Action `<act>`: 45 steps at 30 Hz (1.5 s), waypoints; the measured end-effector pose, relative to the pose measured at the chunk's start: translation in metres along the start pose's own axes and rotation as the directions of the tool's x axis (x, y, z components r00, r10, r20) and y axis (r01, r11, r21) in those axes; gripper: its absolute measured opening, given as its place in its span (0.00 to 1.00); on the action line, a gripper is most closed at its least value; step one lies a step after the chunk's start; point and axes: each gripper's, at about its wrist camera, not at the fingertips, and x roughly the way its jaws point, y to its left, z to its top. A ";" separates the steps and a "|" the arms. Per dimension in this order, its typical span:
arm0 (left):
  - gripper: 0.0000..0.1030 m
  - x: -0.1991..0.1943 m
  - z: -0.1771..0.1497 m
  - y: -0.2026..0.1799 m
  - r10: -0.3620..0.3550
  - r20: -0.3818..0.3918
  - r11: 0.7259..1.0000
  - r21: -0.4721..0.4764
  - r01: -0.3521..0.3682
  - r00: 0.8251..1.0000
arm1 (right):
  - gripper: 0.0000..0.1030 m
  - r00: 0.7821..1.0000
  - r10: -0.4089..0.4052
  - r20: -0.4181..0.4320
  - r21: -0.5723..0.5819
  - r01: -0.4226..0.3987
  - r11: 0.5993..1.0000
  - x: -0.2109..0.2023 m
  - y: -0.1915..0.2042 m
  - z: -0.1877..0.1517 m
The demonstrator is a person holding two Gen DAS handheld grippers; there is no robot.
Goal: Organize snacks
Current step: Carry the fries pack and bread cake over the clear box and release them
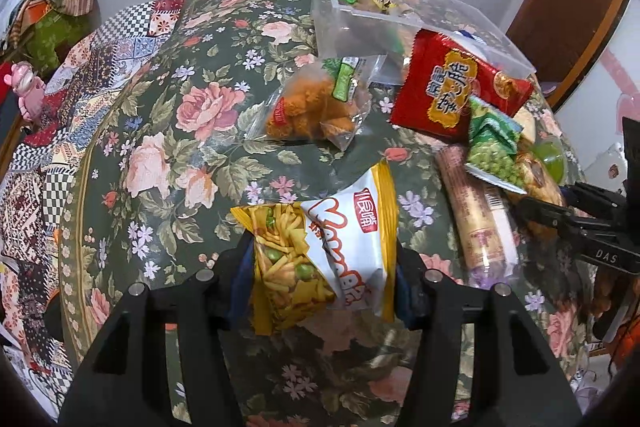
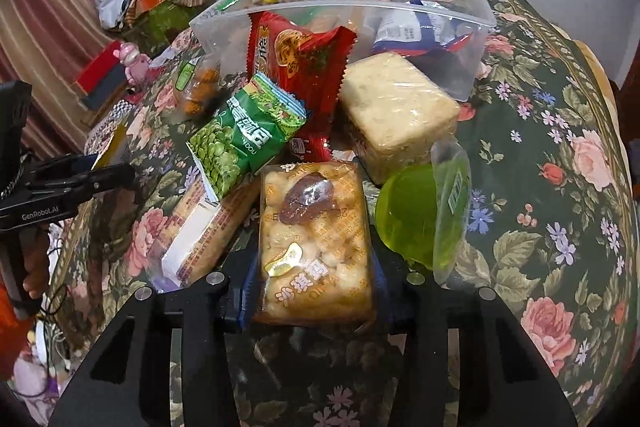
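Our left gripper (image 1: 324, 267) is clamped on one yellow-and-white chip packet (image 1: 320, 251), at 6 o'clock. Our right gripper (image 2: 312, 291) pinches one clear-wrapped puffed-rice cake (image 2: 314, 247), with one clear bin (image 2: 460, 39) at 12 o'clock.

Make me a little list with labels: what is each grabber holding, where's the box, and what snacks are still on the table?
left gripper: shut on yellow-and-white snack mix bag
right gripper: shut on clear-wrapped sachima cake
clear plastic box: at the table's far side, some snacks inside
still outside the box: green pea bag, red cracker packet, green jelly cup, pale wrapped cake
table cover: floral tablecloth
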 end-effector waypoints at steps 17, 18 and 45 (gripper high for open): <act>0.55 -0.045 0.034 -0.035 -0.036 0.129 0.999 0.013 0.034 0.991 | 0.41 0.983 -0.027 0.180 -0.026 0.032 0.999 -0.072 0.004 0.024; 0.55 -0.046 0.038 -0.038 -0.039 0.137 0.999 0.016 0.037 0.990 | 0.41 0.982 -0.030 0.189 -0.025 0.035 0.999 -0.076 0.003 0.027; 0.55 0.003 0.155 -0.099 -0.129 0.197 0.991 0.058 0.120 0.972 | 0.41 0.945 -0.094 0.314 0.034 0.088 0.996 -0.069 -0.056 0.110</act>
